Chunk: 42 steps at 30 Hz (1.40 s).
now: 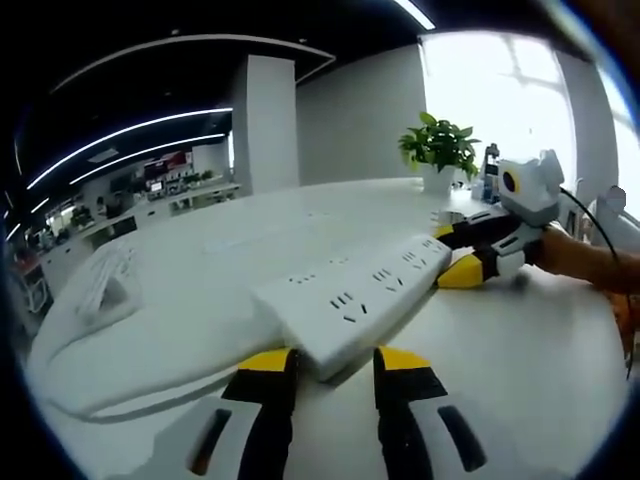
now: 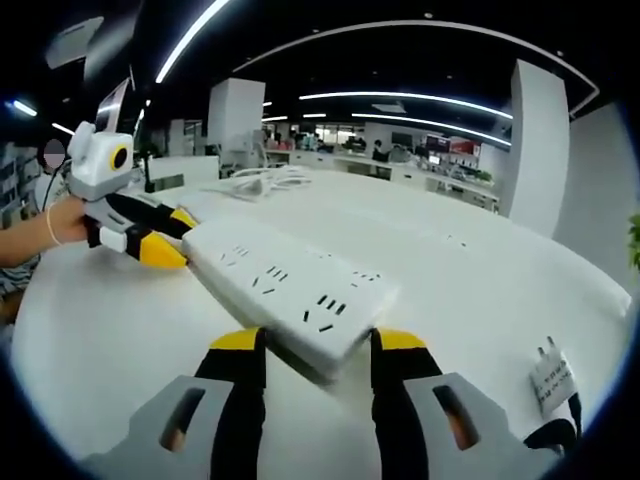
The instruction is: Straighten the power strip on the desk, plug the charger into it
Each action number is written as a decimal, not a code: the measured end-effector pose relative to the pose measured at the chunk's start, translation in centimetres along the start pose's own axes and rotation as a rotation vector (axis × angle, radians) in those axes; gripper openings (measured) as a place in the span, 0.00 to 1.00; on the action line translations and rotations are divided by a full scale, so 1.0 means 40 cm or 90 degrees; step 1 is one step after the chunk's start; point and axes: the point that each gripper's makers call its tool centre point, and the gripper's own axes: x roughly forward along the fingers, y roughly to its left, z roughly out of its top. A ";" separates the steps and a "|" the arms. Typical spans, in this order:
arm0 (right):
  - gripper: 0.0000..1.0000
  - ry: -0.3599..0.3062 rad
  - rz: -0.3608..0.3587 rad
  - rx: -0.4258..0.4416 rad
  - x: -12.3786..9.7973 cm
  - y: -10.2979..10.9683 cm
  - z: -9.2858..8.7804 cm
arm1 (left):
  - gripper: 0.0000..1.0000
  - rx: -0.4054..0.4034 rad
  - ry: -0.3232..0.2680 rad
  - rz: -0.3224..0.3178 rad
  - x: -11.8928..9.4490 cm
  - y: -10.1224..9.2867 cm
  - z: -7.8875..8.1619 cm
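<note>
A long white power strip [image 1: 345, 295] lies slantwise just above the white desk [image 1: 520, 380]. My left gripper [image 1: 334, 358] is shut on its near end, the yellow-tipped jaws pressing either side. My right gripper [image 1: 452, 255] clamps the far end, held by a person's hand [image 1: 585, 258]. In the right gripper view the same power strip [image 2: 285, 280] runs from my right gripper [image 2: 318, 340], shut on its near end, to my left gripper [image 2: 175, 237] at the far end. The white charger [image 2: 550, 378], prongs up and with a black cable, lies on the desk at the lower right.
A potted plant [image 1: 438, 150] stands at the desk's far edge by the bright window. A coil of white cable [image 2: 262, 181] lies on the desk behind the strip, the same white cable [image 1: 105, 282] at the left. An open office with more desks stretches beyond.
</note>
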 end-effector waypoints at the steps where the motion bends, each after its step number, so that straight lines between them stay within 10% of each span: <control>1: 0.41 -0.001 -0.001 0.000 -0.003 0.003 -0.001 | 0.30 0.000 0.000 0.000 -0.003 -0.003 -0.002; 32: 0.41 -0.011 -0.003 -0.004 -0.041 0.036 -0.013 | 0.37 0.013 -0.017 -0.007 -0.036 -0.038 -0.023; 42: 0.46 -0.052 -0.014 -0.025 -0.055 0.029 0.034 | 0.53 -0.007 -0.042 -0.008 -0.042 -0.042 -0.011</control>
